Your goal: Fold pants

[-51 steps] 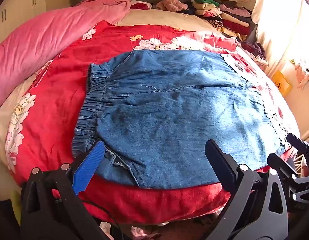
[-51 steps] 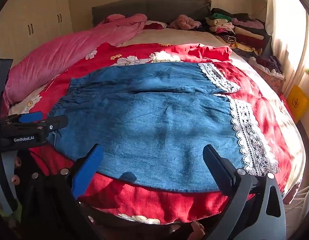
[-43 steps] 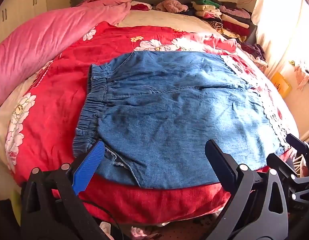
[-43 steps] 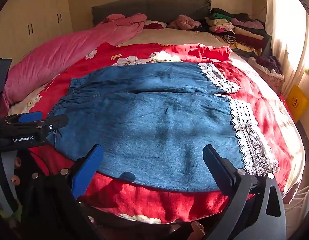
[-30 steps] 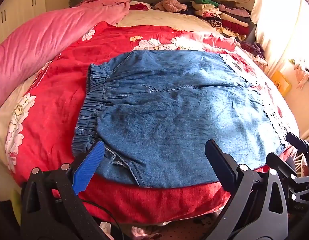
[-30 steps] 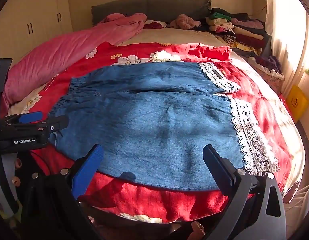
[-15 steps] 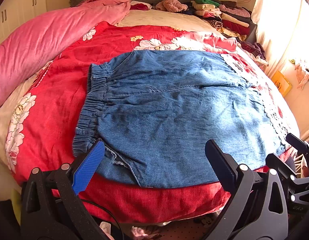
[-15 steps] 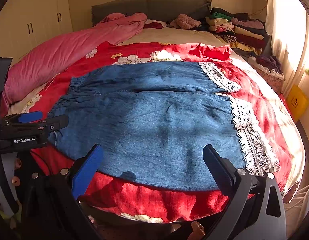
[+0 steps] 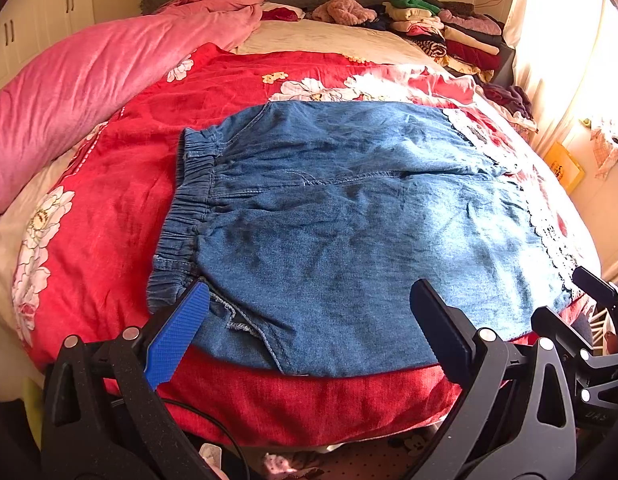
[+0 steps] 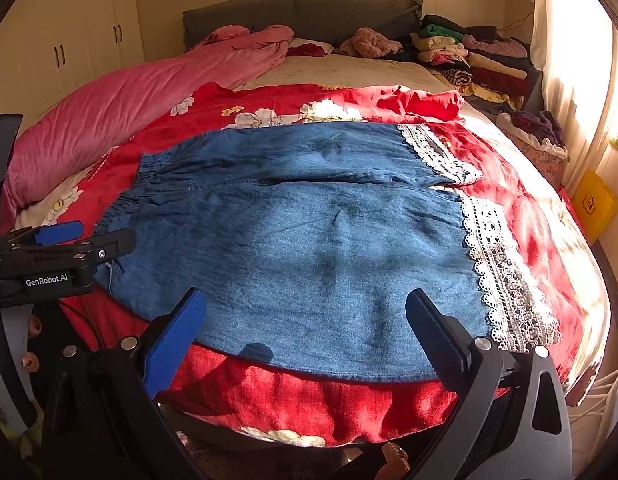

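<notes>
Blue denim pants (image 9: 349,216) with white lace hems (image 10: 505,276) lie flat on a red flowered bedspread (image 9: 109,184), elastic waistband (image 9: 189,200) to the left. They also show in the right wrist view (image 10: 309,236). My left gripper (image 9: 309,312) is open and empty, hovering at the pants' near edge by the waistband corner. My right gripper (image 10: 305,320) is open and empty above the near edge of the front leg. The left gripper also shows at the left of the right wrist view (image 10: 81,240).
A pink quilt (image 9: 89,80) lies along the bed's left side. Stacked folded clothes (image 10: 469,56) sit at the far right by the grey headboard (image 10: 301,12). A curtain and bright window are on the right. A yellow bag (image 10: 593,204) stands on the floor at right.
</notes>
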